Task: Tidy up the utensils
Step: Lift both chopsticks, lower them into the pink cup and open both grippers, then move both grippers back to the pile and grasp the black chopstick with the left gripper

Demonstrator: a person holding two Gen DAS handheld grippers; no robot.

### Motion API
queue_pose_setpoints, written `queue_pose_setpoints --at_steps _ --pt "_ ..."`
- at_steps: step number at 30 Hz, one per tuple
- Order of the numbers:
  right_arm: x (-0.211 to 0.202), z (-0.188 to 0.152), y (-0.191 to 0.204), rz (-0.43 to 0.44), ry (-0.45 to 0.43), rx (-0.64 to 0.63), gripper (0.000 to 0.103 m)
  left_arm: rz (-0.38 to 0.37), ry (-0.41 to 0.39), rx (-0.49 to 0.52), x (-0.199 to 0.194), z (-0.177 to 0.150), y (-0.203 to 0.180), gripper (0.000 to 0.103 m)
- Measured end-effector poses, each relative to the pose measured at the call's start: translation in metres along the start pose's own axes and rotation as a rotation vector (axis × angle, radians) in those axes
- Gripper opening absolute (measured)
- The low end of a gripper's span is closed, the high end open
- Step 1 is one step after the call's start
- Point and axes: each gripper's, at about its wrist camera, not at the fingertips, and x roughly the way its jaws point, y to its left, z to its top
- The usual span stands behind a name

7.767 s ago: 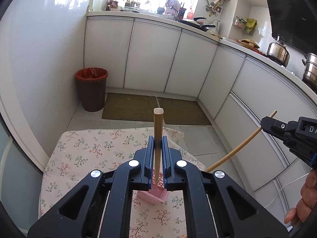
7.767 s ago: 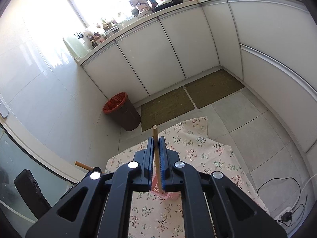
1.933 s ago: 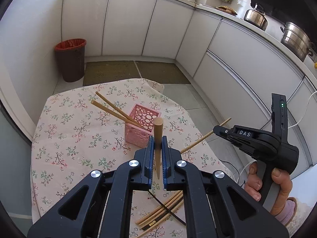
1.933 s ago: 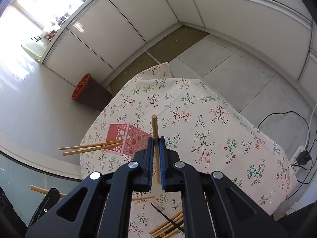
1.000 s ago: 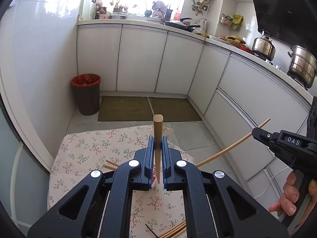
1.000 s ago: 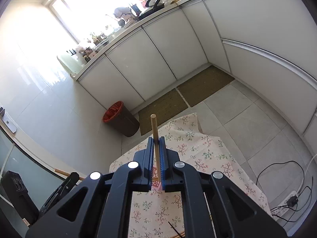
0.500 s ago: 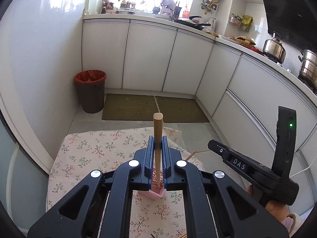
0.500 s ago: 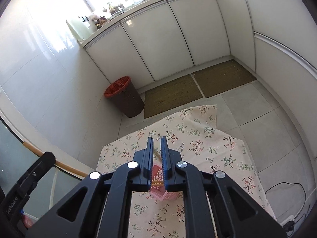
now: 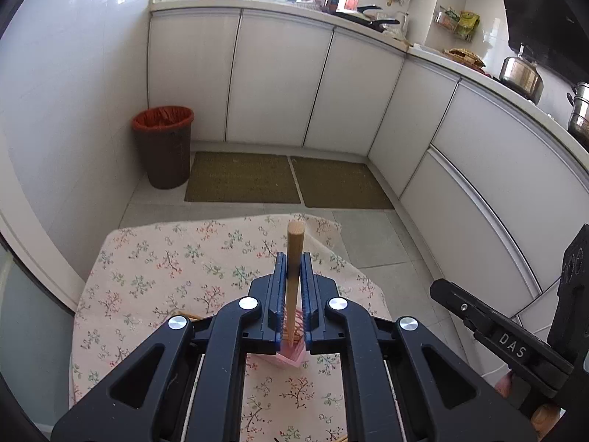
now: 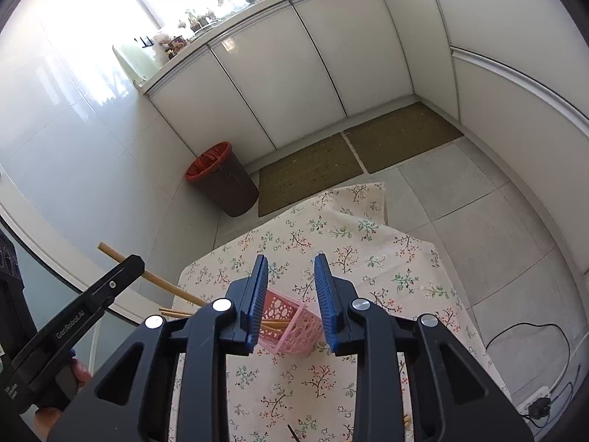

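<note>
My left gripper (image 9: 293,263) is shut on a wooden chopstick (image 9: 294,254) that points forward, held over a pink perforated holder (image 9: 292,356) on the flowered tablecloth (image 9: 165,269). In the right wrist view my right gripper (image 10: 289,269) is open and empty above the same pink holder (image 10: 289,322), which lies tipped with several chopsticks (image 10: 176,311) sticking out to its left. The left gripper (image 10: 125,265) shows at the left there, still clamping its chopstick (image 10: 110,252). The right gripper (image 9: 445,291) shows at the lower right of the left wrist view.
A brown bin with a red liner (image 9: 163,147) stands on the floor by the wall, next to two floor mats (image 9: 287,180). White cabinets (image 9: 279,81) run around the room. Loose chopsticks (image 10: 405,420) lie at the table's near edge. A cable and socket (image 10: 537,405) lie on the floor to the right.
My right gripper has opened and no longer holds its chopstick; another chopstick now rests in the pink holder. The left gripper still grips its chopstick above the holder.
</note>
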Motion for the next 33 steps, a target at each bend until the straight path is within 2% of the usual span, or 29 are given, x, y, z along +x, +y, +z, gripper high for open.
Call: queue_pose_setpoints --at_steps 5,15,21,23,26,33 --pt "-0.001 -0.005 -0.007 -0.011 0.012 0.007 0.029 0.006 0.026 -0.038 0.005 -0.007 0.01 0.015" --pt "-0.016 -0.023 -0.008 -0.007 0.02 0.013 0.034 0.026 0.05 -0.041 -0.014 -0.024 0.013 0.018" --pt "-0.036 -0.038 -0.006 -0.033 0.001 0.006 0.046 0.042 0.076 -0.035 -0.03 -0.042 0.01 0.023" --pt "-0.044 -0.044 -0.004 -0.048 -0.012 0.002 0.058 0.041 0.087 -0.031 -0.036 -0.049 0.008 0.032" --pt "-0.055 -0.054 -0.002 -0.063 -0.036 -0.007 0.068 0.038 0.08 -0.034 -0.046 -0.06 0.005 0.046" --pt "-0.073 -0.077 -0.002 -0.153 -0.059 -0.026 0.083 0.051 0.052 -0.01 -0.067 -0.079 -0.005 0.054"
